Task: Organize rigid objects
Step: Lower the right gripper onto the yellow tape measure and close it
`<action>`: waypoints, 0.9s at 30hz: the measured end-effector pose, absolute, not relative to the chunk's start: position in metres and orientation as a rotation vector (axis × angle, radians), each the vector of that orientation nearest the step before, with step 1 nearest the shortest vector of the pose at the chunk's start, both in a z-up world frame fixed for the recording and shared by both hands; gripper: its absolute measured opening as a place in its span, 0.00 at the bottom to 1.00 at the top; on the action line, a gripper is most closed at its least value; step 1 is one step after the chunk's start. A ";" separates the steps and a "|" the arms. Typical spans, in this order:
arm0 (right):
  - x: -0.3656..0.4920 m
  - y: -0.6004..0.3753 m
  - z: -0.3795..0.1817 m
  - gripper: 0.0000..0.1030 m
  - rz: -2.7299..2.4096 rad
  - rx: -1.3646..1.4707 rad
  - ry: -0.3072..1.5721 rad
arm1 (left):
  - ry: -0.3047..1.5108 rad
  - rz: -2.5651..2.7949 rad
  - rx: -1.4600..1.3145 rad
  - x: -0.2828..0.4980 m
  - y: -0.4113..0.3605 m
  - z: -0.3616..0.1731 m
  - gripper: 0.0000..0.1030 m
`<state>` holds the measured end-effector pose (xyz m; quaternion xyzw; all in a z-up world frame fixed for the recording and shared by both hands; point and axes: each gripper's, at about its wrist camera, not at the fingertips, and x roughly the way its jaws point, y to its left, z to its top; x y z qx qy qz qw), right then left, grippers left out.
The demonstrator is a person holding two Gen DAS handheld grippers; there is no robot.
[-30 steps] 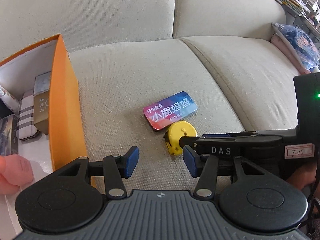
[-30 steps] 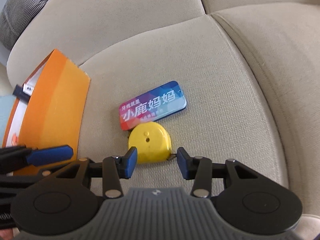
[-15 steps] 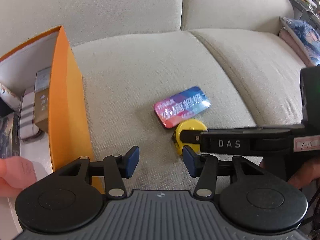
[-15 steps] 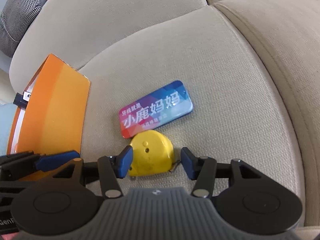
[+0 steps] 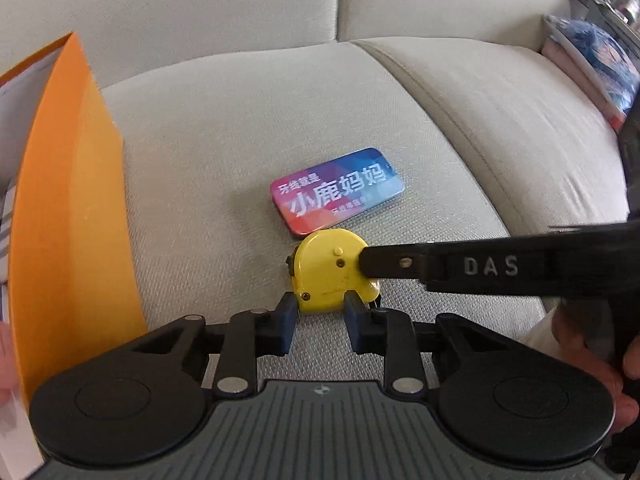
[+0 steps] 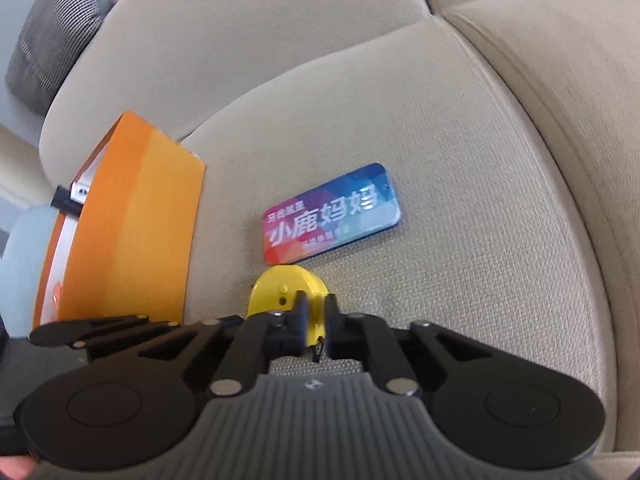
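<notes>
Now both hand-held grippers have just closed on the yellow tape measure (image 5: 330, 270) on the sofa (image 5: 224, 128): left hand-held gripper (image 5: 320, 322) clamps its near edge, right hand-held gripper (image 6: 316, 322) its side. Orange box (image 5: 76, 216) lies left; tin (image 5: 338, 192) just beyond.

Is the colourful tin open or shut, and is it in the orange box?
Shut and outside: the colourful tin lies flat on the sofa cushion with its printed lid down, apart from the orange box.
</notes>
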<state>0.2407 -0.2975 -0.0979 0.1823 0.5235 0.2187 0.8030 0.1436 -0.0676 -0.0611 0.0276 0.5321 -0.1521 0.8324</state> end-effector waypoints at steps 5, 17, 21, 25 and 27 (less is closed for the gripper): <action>0.245 -0.294 -0.106 0.33 0.495 0.425 1.162 | 1.150 -0.332 0.066 0.148 -0.069 -0.066 0.27; 0.239 -0.294 -0.097 0.21 0.530 0.375 1.091 | 1.161 -0.320 0.057 0.151 -0.066 -0.059 0.19; 0.235 -0.292 -0.088 0.17 0.582 0.381 1.055 | 1.224 -0.283 0.143 0.149 -0.074 -0.059 0.20; 0.235 -0.286 -0.087 0.17 0.606 0.344 1.064 | 1.222 -0.272 0.206 0.147 -0.076 -0.063 0.20; 0.243 -0.271 -0.091 0.17 0.616 0.350 1.062 | 1.220 -0.258 0.233 0.148 -0.075 -0.067 0.20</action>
